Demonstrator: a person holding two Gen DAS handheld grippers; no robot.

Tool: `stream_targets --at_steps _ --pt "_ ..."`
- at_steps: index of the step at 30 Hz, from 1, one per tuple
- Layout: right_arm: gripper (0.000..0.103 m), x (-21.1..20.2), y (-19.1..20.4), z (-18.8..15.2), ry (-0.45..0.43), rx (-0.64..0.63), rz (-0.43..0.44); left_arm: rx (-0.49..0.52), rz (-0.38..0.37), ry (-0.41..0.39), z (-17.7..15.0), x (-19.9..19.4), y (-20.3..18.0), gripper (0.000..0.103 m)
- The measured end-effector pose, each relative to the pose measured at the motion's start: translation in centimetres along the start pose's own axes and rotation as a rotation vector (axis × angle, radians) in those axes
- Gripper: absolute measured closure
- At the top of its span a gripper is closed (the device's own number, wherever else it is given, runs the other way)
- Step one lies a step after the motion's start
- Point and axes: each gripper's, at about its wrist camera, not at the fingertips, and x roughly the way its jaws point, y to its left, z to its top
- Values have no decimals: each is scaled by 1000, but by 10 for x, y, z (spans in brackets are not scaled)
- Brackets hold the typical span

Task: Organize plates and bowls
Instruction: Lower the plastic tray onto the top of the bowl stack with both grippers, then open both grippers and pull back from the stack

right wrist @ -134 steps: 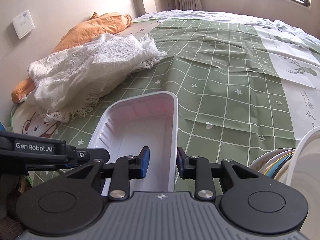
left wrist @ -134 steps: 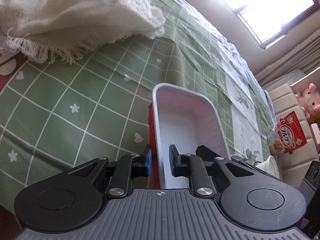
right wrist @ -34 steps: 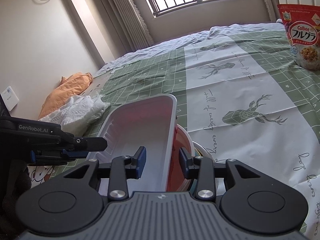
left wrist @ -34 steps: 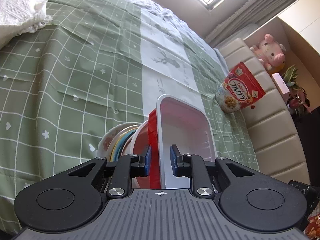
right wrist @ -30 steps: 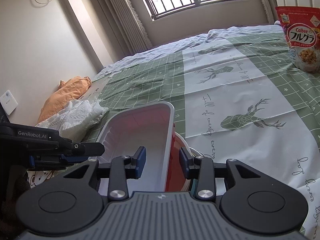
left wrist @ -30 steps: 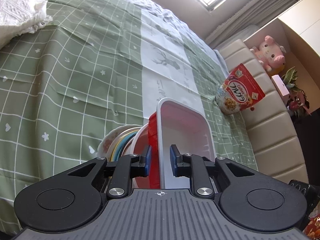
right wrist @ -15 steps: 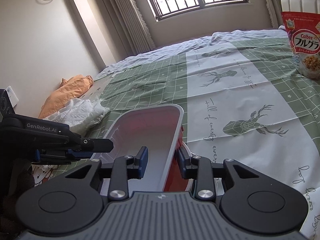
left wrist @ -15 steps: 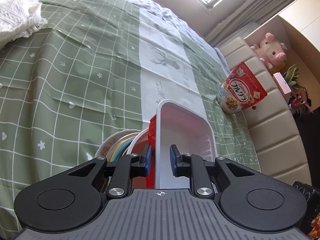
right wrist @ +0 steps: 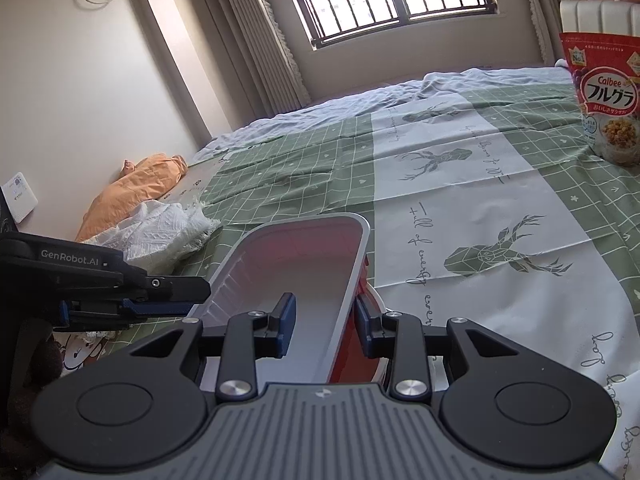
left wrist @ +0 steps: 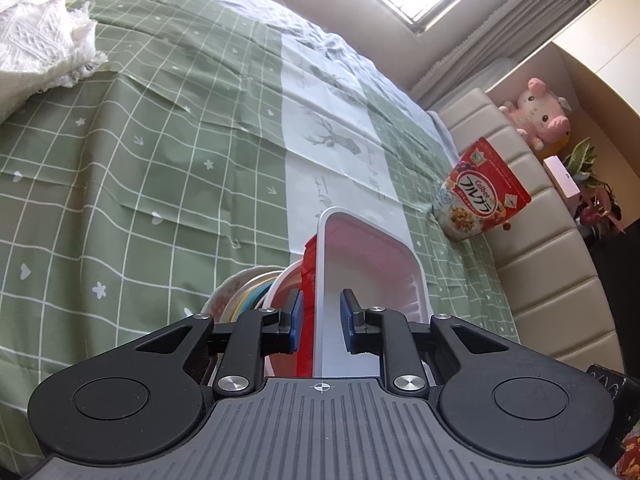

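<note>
A white rectangular tray (left wrist: pixel 372 264) with a red outside sits over a stack of plates and bowls (left wrist: pixel 248 292) on the green checked cloth. My left gripper (left wrist: pixel 319 322) straddles the tray's left wall, its pads slightly apart from it. My right gripper (right wrist: pixel 325 330) straddles the tray's right wall (right wrist: pixel 348 300), jaws parted wider than the wall. The tray's white inside (right wrist: pixel 296 264) fills the right wrist view, and the left gripper (right wrist: pixel 132 306) shows at its left rim. The stack is mostly hidden under the tray.
A red Calbee cereal bag (left wrist: pixel 480 196) stands by the beige headboard (left wrist: pixel 552 264); it also shows in the right wrist view (right wrist: pixel 608 96). A white knitted blanket (left wrist: pixel 36 48) and an orange pillow (right wrist: pixel 136 184) lie at the far left. A pink plush (left wrist: pixel 540 112) sits on a shelf.
Both grippers carried the tray from beside the blanket over to the stack of plates. In the last half second both grippers' jaws have widened off the tray's walls.
</note>
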Motion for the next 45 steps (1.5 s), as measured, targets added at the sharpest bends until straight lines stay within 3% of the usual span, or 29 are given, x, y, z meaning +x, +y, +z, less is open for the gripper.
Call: stream_targets --at_steps 9,17,18,20,22,26,36,40,44,45 --pt "71 -3 1 -4 -7 -3 -33 -29 2 13 -12 -7 9 82" --pt "70 -17 1 -8 -33 -10 -88 -1 44 -41 -22 -21 0 81" --pt "69 -25 3 -9 -48 -9 -82 15 52 -54 -25 -25 -3 81" --pt "54 -43 5 -15 -87 -4 -70 60 66 -87 -36 -35 -11 81" --pt "46 -60 6 -23 -114 11 -71 97 82 -117 -51 -43 -17 81" --pt "45 -85 1 -50 -105 55 -54 129 105 -152 -87 -52 -22 82" --pt "40 -134 10 -134 -14 19 -29 363 266 -324 -218 -90 -58 87" --pt "35 -153 23 -165 3 -32 -40 434 307 -385 -262 -101 -71 87" --pt "31 -168 30 -179 -13 -67 -82 429 342 -454 -292 -116 -79 87" --pt "31 -172 30 -180 -19 -74 -99 450 346 -440 -295 -116 -83 87"
